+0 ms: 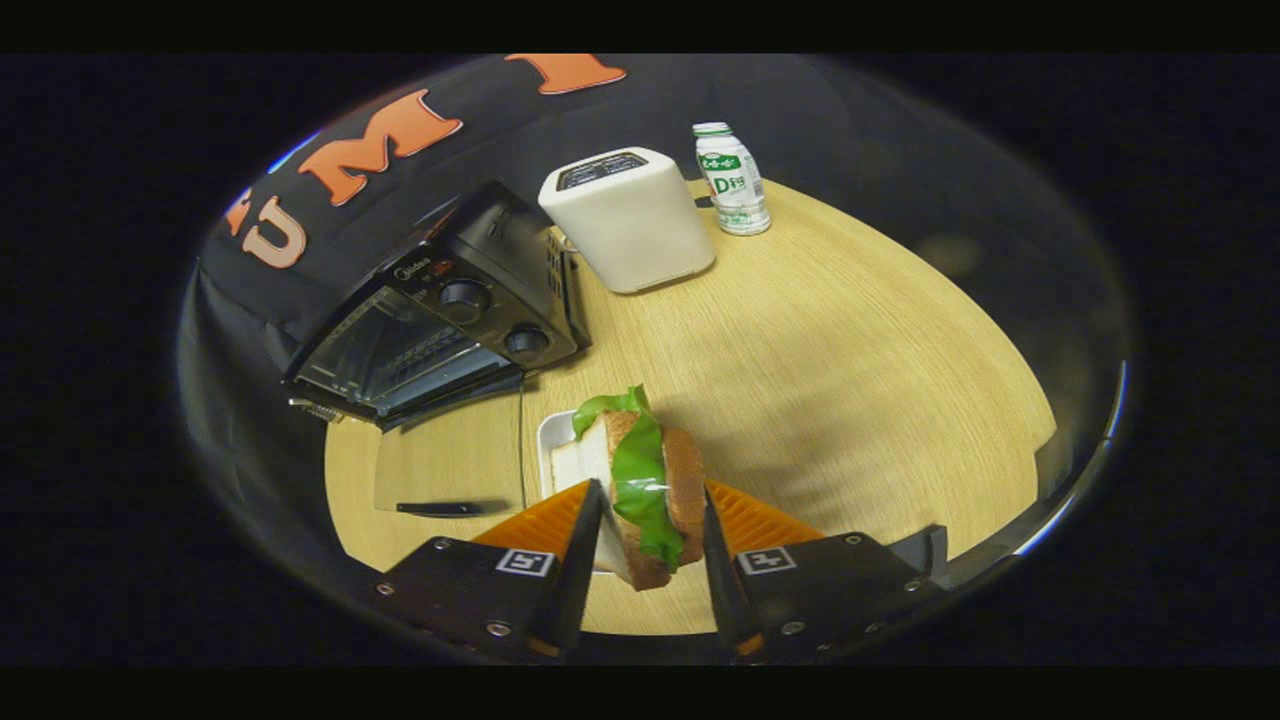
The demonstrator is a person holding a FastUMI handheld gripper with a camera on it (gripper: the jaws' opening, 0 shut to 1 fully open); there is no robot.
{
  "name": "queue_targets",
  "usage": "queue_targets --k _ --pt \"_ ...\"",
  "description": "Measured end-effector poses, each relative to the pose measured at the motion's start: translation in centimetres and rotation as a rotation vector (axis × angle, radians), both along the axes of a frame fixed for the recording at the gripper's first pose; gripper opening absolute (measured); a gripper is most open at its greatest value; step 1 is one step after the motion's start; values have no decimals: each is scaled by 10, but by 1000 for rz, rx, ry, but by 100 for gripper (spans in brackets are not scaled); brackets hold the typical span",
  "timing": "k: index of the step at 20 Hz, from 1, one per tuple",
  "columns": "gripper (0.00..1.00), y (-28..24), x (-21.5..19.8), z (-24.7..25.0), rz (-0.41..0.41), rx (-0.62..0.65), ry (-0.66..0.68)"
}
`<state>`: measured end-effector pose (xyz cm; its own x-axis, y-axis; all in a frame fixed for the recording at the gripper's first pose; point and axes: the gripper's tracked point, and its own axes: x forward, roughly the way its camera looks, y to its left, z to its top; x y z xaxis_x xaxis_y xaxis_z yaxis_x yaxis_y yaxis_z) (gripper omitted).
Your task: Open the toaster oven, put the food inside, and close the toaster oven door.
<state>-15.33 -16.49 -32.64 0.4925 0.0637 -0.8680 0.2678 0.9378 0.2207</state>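
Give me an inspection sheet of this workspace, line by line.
Surface: wooden table, round-edged, light grain.
Job's things: toaster oven at the table's far edge, glass door folded down flat; sandwich with lettuce held on edge above a white plate.
Clutter: white toaster beside the oven; small bottle behind it.
Grippers: tool shut on the sandwich, one finger on each bread face.
Cables: thin dark cord running from the oven toward the plate.
Surroundings: black cloth wall behind the oven.
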Motion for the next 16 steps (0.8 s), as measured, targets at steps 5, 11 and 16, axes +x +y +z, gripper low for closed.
queue_targets --k 5,11,16 --pt "29 -11 -1 12 -67 -12 -6" --pt "28 0 8 52 -67 5 -77" --pt "28 44 36 90 -23 118 -164"
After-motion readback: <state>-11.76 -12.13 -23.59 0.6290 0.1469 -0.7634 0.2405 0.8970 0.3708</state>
